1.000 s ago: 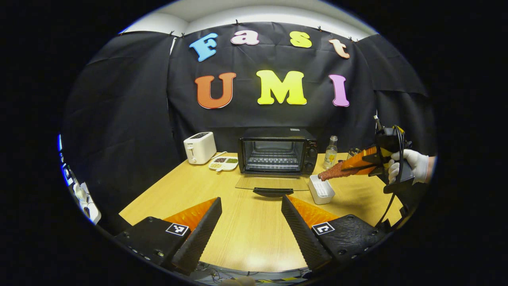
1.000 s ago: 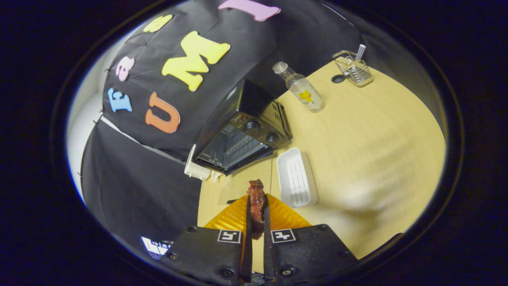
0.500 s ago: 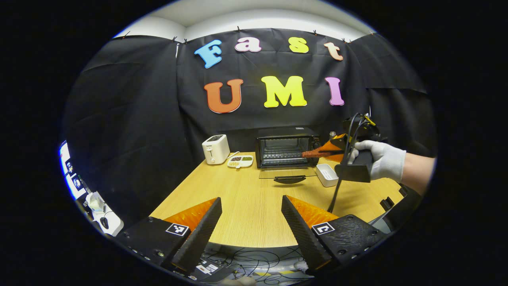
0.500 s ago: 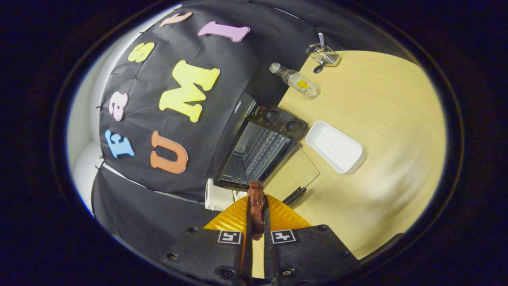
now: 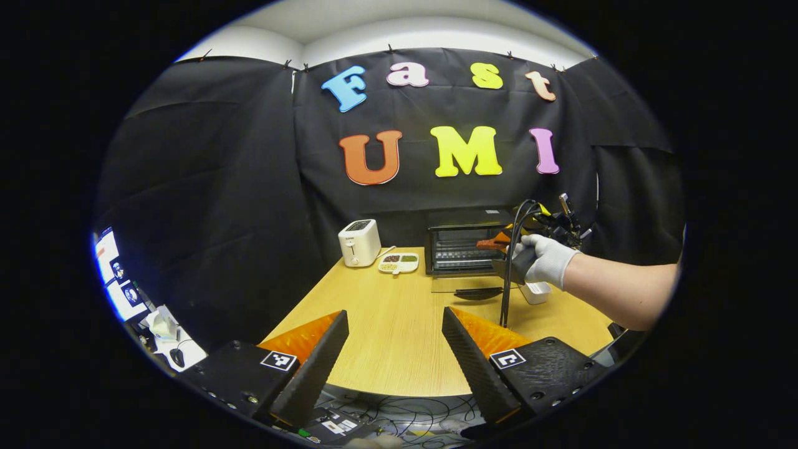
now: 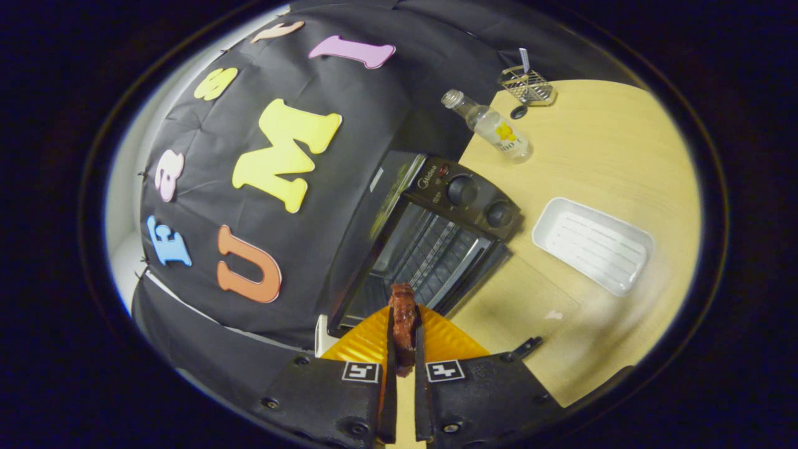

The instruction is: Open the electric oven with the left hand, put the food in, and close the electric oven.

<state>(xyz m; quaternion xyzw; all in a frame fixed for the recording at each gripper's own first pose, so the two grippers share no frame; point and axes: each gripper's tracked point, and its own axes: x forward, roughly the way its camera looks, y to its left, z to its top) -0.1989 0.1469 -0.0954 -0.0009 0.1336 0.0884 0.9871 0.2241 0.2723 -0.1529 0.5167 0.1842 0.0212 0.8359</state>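
The black electric oven (image 5: 464,249) (image 6: 430,243) stands at the back of the wooden table, its glass door (image 5: 464,285) (image 6: 517,312) folded down flat. My right gripper (image 6: 403,324) is shut on a reddish-brown strip of food (image 6: 403,321), held just in front of the oven's open mouth. In the left gripper view that gripper (image 5: 502,240), held by a gloved hand (image 5: 545,262), reaches toward the oven with the food (image 5: 489,244). My left gripper (image 5: 396,349) hangs open over the table's near edge, far back from the oven, with nothing between its fingers.
A white tray (image 6: 592,245) (image 5: 536,290) lies right of the oven door. A clear bottle (image 6: 489,128) and a wire basket (image 6: 527,84) stand behind it. A white toaster (image 5: 359,242) and a sectioned plate (image 5: 399,262) sit left of the oven.
My right gripper has carried the food from above the white tray up to the oven's opening. My left gripper has drawn back toward the table's near edge.
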